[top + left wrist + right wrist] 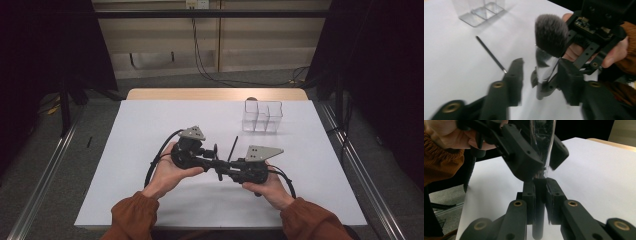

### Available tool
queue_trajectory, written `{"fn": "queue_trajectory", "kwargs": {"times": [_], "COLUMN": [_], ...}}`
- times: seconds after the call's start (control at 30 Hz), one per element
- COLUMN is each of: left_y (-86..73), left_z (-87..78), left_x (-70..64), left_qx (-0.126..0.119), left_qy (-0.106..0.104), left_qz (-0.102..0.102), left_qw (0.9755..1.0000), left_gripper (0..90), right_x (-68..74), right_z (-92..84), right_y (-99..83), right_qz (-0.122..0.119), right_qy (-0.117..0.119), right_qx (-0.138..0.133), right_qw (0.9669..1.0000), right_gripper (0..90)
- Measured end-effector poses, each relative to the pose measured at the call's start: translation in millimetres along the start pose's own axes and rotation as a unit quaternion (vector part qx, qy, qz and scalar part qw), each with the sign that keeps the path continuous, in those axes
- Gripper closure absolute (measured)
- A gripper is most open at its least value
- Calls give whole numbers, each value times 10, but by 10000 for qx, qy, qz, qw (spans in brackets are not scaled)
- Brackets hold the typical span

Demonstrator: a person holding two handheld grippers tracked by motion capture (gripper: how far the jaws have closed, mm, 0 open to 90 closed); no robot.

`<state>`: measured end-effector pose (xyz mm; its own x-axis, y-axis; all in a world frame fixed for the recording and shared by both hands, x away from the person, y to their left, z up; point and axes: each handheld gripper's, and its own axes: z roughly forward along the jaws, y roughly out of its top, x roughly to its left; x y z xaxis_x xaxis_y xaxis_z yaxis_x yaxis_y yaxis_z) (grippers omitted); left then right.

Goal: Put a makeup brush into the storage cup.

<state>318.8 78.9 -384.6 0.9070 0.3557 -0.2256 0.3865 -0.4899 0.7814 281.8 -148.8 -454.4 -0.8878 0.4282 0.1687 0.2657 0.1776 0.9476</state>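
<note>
- White paper covers the table [150, 200], with dark curtains at both sides and a clear organizer box [263, 116] standing toward the far right.
- Nearer than the organizer box, both grippers meet over the paper around a makeup brush [550, 35], which stands roughly upright between them.
- In the left gripper view the brush's grey bristle head is uppermost, its shiny silver ferrule [544, 65] below it; the long axis runs bristles-up, handle-down.
- The right gripper [540, 195] is clamped on the brush's dark handle, its pads pressed against it.
- The left gripper [540, 75] straddles the ferrule with its jaws parted: one pad looks to be right against the metal, the other stands clear, so it grips nothing.
- A thin black pencil-like stick [232, 148] lies on the paper between the grippers and the organizer box.
- Judging by this, the right hand carries the brush, and the organizer box lies beyond it, away from the person.
</note>
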Motion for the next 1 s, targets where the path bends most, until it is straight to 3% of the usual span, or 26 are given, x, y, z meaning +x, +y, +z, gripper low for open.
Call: {"fn": "queue_trajectory", "kwargs": {"times": [0.23,0.3,0.47,0.7,0.8,0.9,1.0], "left_y": [-56,-69,-95,-197,-254,-312,-367], "left_z": [-55,-56,-93,-167,-222,-286,-331], "left_x": [34,41,54,85,99,116,125], "left_qx": [-229,-277,-407,-564,-620,-722,-832], "left_qy": [221,339,626,709,891,935,1046], "left_qz": [-78,-147,-126,-183,-130,-249,-140], "left_qw": [9995,9989,9971,9957,9940,9927,9909], "left_gripper": [328,228,110,39,35,26,26], "right_x": [-25,-30,-36,-58,-77,-99,-121], "right_z": [-43,-50,-67,-148,-197,-243,-290], "right_y": [6,7,6,22,19,14,13], "right_qz": [24,20,30,29,49,57,60], "right_qy": [-60,-81,-106,-198,-271,-344,-403], "right_qx": [-19,-20,-13,-76,-89,-92,-108], "right_qw": [10000,10000,9999,9998,9996,9993,9991], "right_gripper": [800,800,800,800,800,800,800]}}
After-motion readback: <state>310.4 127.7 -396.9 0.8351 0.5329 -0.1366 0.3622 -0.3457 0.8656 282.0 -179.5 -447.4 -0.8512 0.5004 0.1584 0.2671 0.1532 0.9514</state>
